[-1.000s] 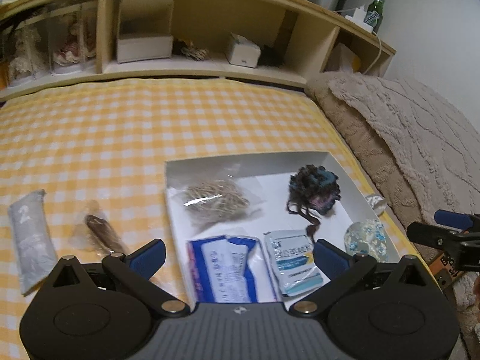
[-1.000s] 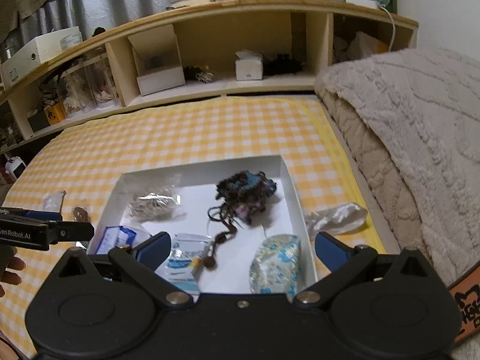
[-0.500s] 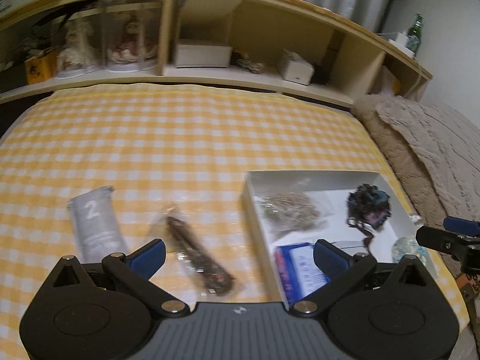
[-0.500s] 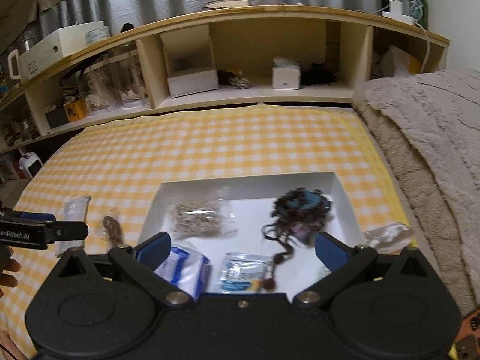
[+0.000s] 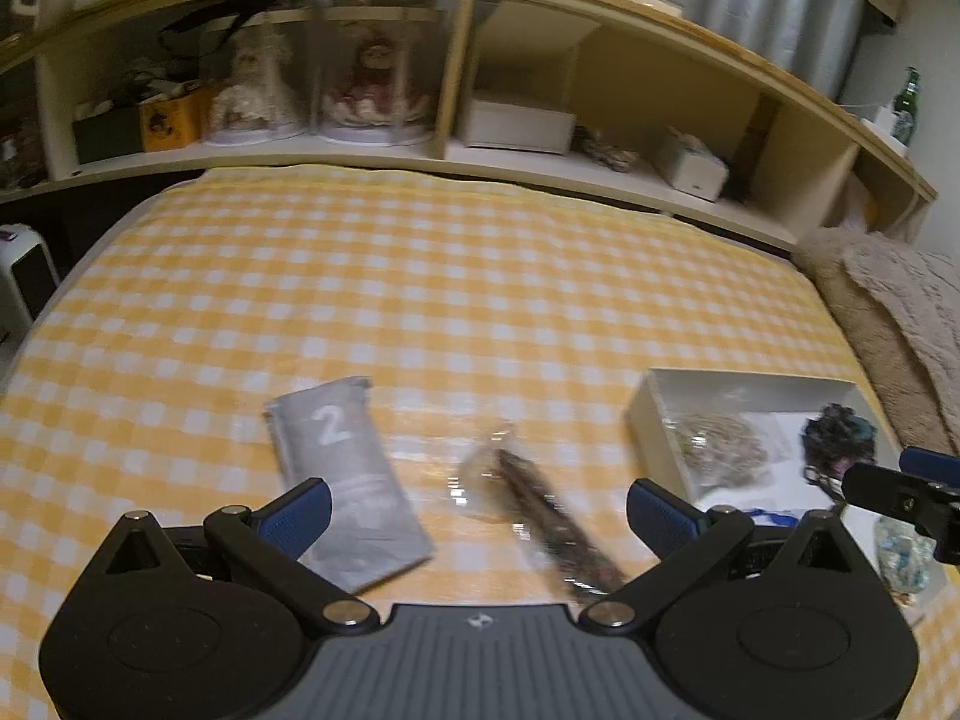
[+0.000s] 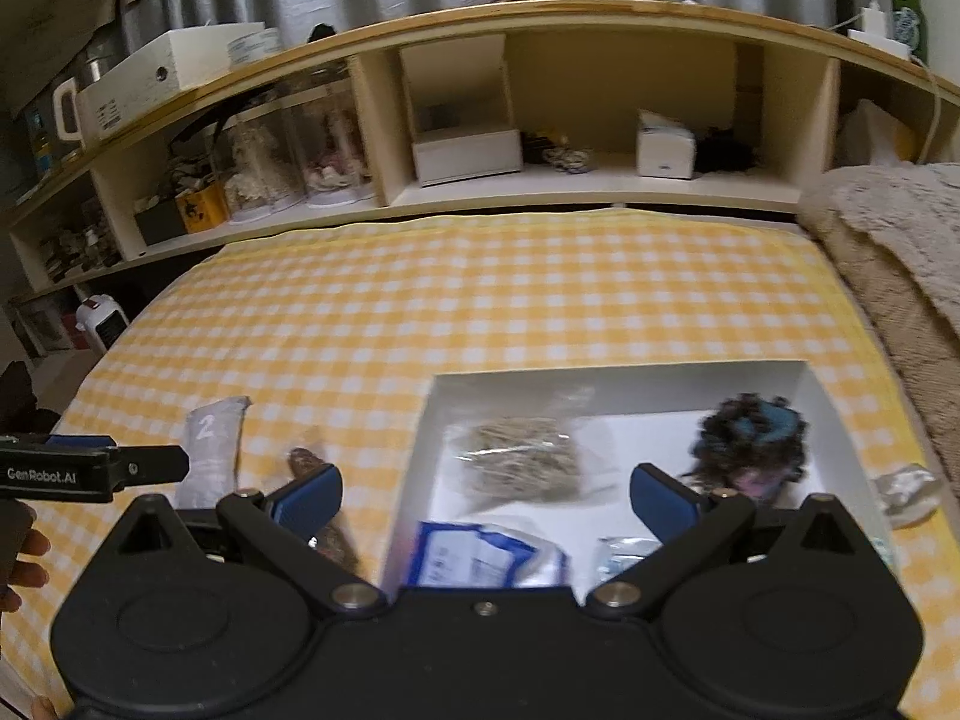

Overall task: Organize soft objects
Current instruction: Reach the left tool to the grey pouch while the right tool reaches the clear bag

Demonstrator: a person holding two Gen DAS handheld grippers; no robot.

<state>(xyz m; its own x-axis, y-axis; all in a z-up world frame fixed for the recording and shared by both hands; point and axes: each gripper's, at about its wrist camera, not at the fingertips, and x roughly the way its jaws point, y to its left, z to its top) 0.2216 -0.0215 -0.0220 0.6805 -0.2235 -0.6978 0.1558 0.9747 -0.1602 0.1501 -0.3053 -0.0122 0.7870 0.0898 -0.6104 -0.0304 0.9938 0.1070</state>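
A grey pouch marked "2" (image 5: 345, 474) and a clear bag with a brown stick-like thing (image 5: 540, 516) lie on the yellow checked bedspread. My left gripper (image 5: 477, 510) is open and empty, just above and between them. A white box (image 6: 624, 384) to the right holds a bag of pale fibres (image 6: 519, 459), a dark tangled bundle (image 6: 753, 444), a blue-white packet (image 6: 474, 558) and another small packet. My right gripper (image 6: 485, 498) is open and empty over the box's left part. The grey pouch also shows in the right wrist view (image 6: 207, 456).
A crumpled clear wrapper (image 6: 909, 492) lies right of the box. A beige blanket (image 6: 900, 252) covers the bed's right side. A wooden headboard shelf (image 6: 540, 192) with boxes and doll jars runs along the back. A white heater (image 6: 102, 318) stands left of the bed.
Both grippers have swung left. The left one went from over the box to over the grey pouch and the stick bag. Both stayed open.
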